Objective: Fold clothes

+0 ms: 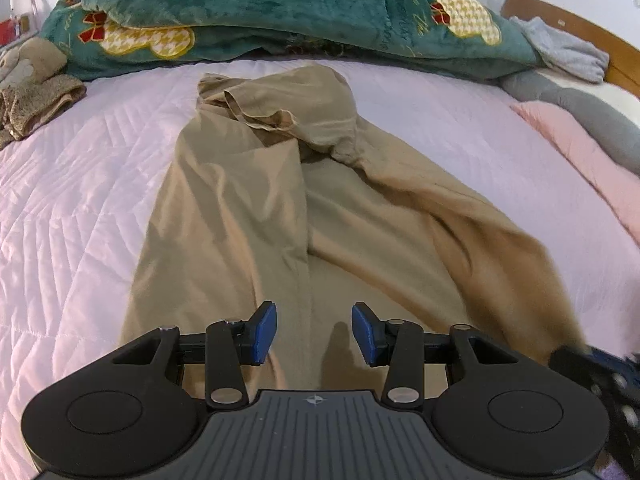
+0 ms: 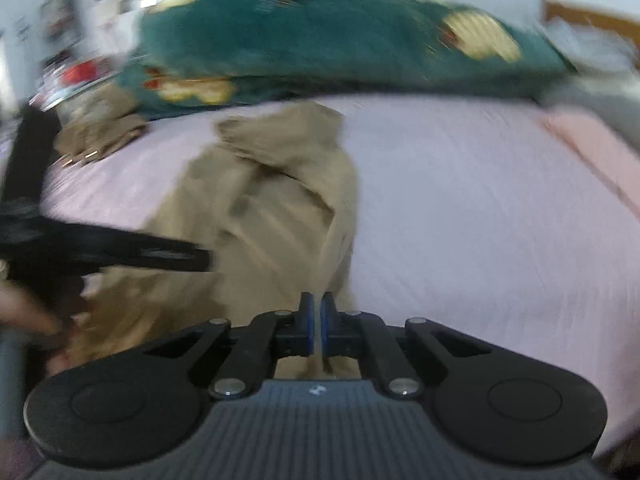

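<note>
While left tool gapes, right tool pinches tan garment

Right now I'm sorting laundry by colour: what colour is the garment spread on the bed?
Plain tan garment, no pattern; clearest in the left wrist view.

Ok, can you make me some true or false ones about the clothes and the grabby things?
1. The left gripper is open above the tan garment. True.
2. The right gripper is open and holds nothing. False: its pads are pinched on an edge of the tan garment.
3. The tan garment lies on a pink quilt. True.
4. The green blanket lies on top of the tan garment. False: it is heaped at the far side of the bed, behind it.
</note>
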A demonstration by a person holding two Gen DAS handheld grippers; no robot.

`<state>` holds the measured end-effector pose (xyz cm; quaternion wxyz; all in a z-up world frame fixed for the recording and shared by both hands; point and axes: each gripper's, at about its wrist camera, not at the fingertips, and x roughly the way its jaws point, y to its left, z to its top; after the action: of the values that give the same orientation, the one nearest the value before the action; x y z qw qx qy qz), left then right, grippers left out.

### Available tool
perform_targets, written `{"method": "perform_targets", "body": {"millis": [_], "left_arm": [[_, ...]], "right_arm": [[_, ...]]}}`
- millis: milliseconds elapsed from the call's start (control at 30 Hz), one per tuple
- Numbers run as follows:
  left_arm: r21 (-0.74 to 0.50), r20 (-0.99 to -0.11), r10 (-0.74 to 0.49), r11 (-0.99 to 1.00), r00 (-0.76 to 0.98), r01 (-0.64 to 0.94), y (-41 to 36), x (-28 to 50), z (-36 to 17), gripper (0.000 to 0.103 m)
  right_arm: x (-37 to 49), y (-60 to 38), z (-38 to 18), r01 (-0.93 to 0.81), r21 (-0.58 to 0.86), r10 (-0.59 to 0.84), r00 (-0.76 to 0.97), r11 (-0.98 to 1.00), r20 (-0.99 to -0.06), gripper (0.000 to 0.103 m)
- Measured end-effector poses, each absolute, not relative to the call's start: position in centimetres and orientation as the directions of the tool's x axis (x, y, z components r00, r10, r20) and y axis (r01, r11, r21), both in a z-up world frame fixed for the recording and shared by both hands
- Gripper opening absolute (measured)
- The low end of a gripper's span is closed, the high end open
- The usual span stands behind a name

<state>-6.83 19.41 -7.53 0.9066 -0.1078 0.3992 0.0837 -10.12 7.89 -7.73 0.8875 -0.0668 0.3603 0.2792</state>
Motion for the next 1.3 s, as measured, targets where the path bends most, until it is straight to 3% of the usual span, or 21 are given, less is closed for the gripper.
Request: {"method": "perform_targets", "body": {"millis": [233,333,433,533,600,667,800,967,1033,1100,1200,1267,1300], "left_arm": [[-0.107,-0.759,0.120,0.946,0.640,-0.305,25.0,-7.9,-6.5,0.045],[-0.141,-0.770,0.090,0.941,0.632,-0.306,26.5,-9.1,-6.6,0.045],[-0.169,-0.767,0.052,0.945,0.639,-0.281,26.7,-8.9,-6.7,0.045],[-0.243,-0.763,-0.024,0.937,0.647,-0.252,25.5,-5.9,-6.9,0.046],[-0.215,-0.751,-0.018,0.952,0.661,-0.219,23.9,-2.9,-6.6,0.050],[-0.191,-0.749,-0.007,0.960,0.662,-0.206,22.6,0.3,-6.6,0.057],[-0.167,-0.778,0.017,0.958,0.628,-0.234,21.1,6.4,-8.1,0.057],[-0.122,-0.815,0.050,0.959,0.577,-0.254,19.8,10.6,-10.9,0.057],[-0.075,-0.815,0.068,0.972,0.576,-0.222,18.8,10.9,-11.6,0.057],[-0.023,-0.803,0.091,0.983,0.589,-0.182,18.0,10.4,-11.7,0.057],[0.030,-0.786,0.112,0.989,0.608,-0.143,17.0,9.7,-11.6,0.049],[0.042,-0.785,0.093,0.994,0.612,-0.096,16.6,9.3,-11.4,0.010],[0.055,-0.788,0.097,0.995,0.608,-0.088,16.2,9.1,-11.3,0.008]], "right_arm": [[-14.5,17.2,-8.5,-0.788,0.041,0.578,0.413,0.614,-0.704,0.004],[-14.7,17.2,-9.3,-0.790,0.172,0.631,0.315,0.588,-0.709,0.005],[-12.7,14.3,-8.4,-0.704,0.205,0.596,0.369,0.680,-0.714,0.011],[-10.4,10.9,-7.5,-0.583,0.158,0.496,0.482,0.797,-0.722,0.031],[-10.6,10.2,-7.9,-0.564,0.152,0.485,0.506,0.812,-0.713,0.043],[-11.3,10.0,-8.5,-0.567,0.163,0.498,0.507,0.808,-0.704,0.044],[-12.5,9.9,-9.7,-0.577,0.179,0.522,0.508,0.797,-0.686,0.045],[-10.3,11.2,-11.1,-0.583,0.134,0.475,0.483,0.802,-0.736,0.044],[-9.1,11.2,-11.3,-0.570,0.137,0.455,0.465,0.810,-0.759,0.041],[-8.4,11.1,-11.5,-0.575,0.131,0.448,0.453,0.808,-0.771,0.027],[-8.0,10.7,-11.5,-0.583,0.137,0.452,0.438,0.801,-0.777,0.013],[-7.9,10.8,-11.3,-0.589,0.138,0.456,0.434,0.796,-0.777,0.008],[-7.9,10.9,-11.2,-0.592,0.140,0.459,0.433,0.794,-0.776,0.008]]}}
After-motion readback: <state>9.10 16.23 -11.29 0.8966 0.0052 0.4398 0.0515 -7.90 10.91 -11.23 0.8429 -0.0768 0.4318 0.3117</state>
